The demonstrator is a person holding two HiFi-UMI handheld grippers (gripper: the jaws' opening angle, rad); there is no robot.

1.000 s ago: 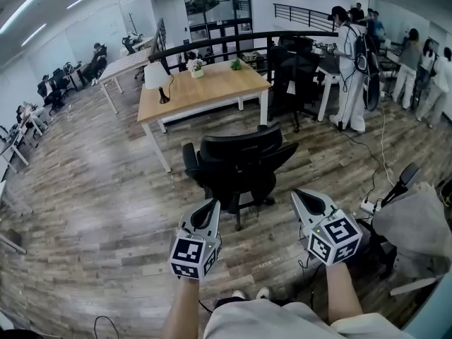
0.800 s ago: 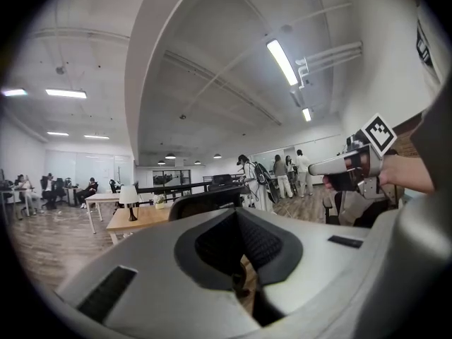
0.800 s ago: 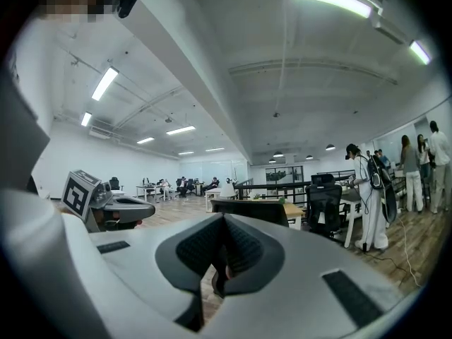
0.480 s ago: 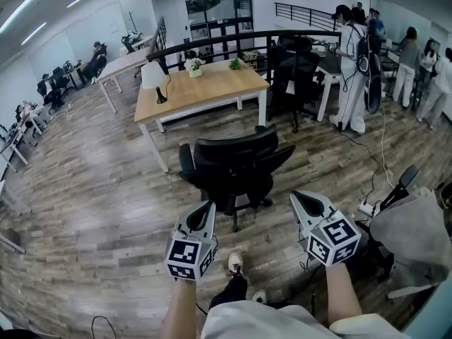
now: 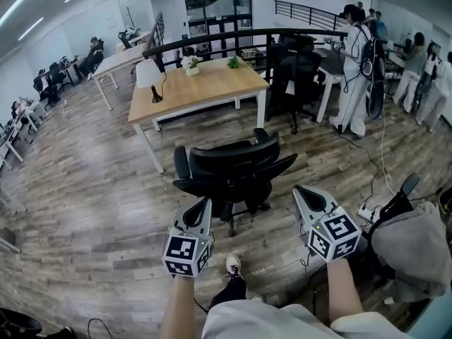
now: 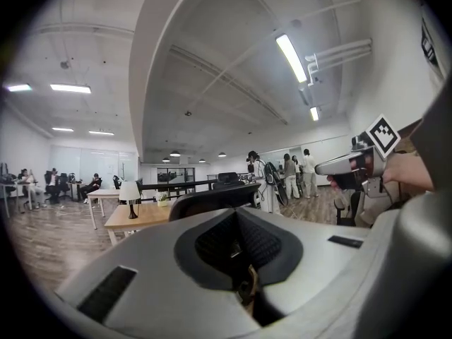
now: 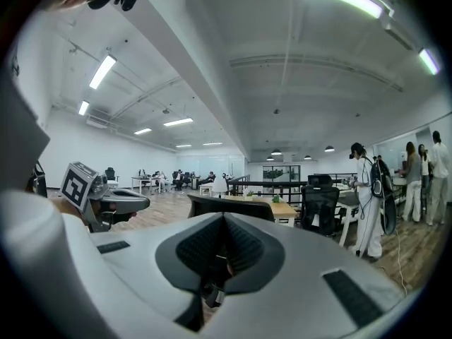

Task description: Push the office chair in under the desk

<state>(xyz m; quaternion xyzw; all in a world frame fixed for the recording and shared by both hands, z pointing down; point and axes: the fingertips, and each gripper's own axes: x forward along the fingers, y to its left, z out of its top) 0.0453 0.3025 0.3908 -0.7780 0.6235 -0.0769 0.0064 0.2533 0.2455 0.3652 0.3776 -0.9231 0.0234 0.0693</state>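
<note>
Most of office chair base hidden

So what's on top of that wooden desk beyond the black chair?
On the desk: a white-shaded table lamp, a flowering pot plant and a small green plant. The bit behind the lamp is covered.

No legible text, brand or nos. in any view. The cubes on the left gripper and right gripper carry b/w square codes only, no letters. White tag on far black chair is poss. printed, but too small to read.
</note>
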